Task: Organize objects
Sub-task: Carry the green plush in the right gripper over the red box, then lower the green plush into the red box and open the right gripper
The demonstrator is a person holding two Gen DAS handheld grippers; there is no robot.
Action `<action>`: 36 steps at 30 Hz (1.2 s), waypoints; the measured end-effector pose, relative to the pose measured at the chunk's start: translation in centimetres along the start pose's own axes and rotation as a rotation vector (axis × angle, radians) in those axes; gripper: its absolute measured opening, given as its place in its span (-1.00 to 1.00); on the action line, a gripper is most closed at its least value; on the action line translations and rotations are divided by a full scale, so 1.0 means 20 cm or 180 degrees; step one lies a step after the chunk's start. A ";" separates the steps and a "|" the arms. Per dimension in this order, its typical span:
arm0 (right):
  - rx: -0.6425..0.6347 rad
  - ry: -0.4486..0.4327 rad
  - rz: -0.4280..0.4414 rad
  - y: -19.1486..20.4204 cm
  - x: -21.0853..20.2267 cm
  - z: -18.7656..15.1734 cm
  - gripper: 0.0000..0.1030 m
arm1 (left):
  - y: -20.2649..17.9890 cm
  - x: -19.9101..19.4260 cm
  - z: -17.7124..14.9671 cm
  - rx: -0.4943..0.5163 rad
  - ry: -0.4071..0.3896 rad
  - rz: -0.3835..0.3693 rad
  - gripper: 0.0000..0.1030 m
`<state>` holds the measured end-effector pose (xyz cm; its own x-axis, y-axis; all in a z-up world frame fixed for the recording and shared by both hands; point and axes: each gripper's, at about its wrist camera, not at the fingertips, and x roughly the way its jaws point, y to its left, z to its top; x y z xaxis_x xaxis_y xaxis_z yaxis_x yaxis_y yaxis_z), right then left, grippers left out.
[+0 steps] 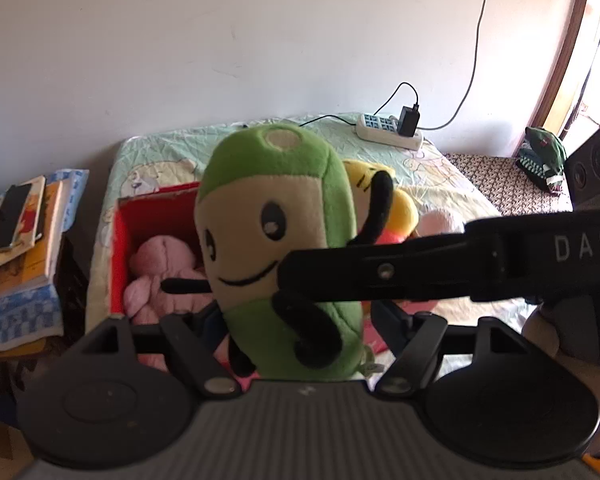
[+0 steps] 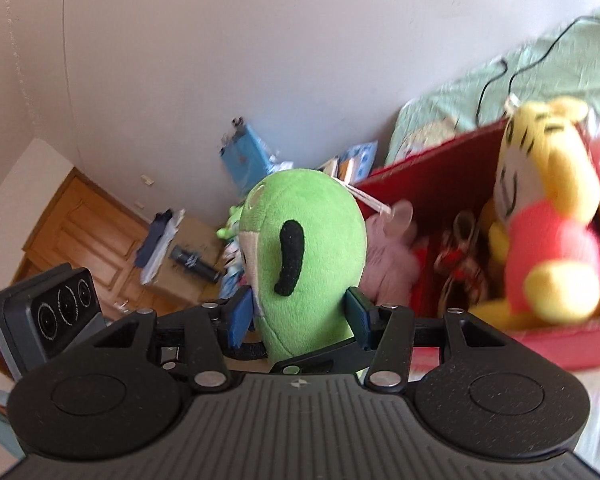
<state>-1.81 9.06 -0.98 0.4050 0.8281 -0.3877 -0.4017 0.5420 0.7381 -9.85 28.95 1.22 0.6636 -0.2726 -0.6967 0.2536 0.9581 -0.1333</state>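
Right gripper pinches green plush; left gripper state unclear. "DAS" legible at 3 o'clock; red box behind.

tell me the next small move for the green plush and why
Probably carry the green plush sideways over the red box before releasing. The right claw pinches its lower body, the left claw frames it too, and it hangs beside the box, which already holds a pink plush and a yellow plush.
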 end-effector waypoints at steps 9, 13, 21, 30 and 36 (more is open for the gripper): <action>0.0129 -0.0070 -0.0345 -0.18 0.09 0.13 0.02 | 0.06 0.32 0.10 -0.0185 0.0241 -0.0080 0.43; 0.0223 0.0016 -0.0465 -0.26 0.15 0.15 0.02 | 0.09 0.45 0.10 -0.0255 0.0420 -0.0035 0.42; 0.0205 0.0136 -0.0813 -0.29 0.23 0.13 0.02 | 0.11 0.62 0.10 -0.0361 0.0685 0.0017 0.39; 0.0176 0.0179 -0.1124 -0.29 0.27 0.12 -0.01 | 0.09 0.69 0.09 -0.0336 0.0851 0.0168 0.56; 0.0394 0.0126 -0.1084 -0.30 0.23 0.14 0.00 | 0.09 0.69 0.10 -0.0285 0.0860 0.0211 0.66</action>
<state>4.82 9.22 -5.69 0.4652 0.6092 -0.6422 -0.1457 0.7683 0.6233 1.18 26.66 -7.32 0.4620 -0.1872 -0.8669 0.1447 0.9803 -0.1346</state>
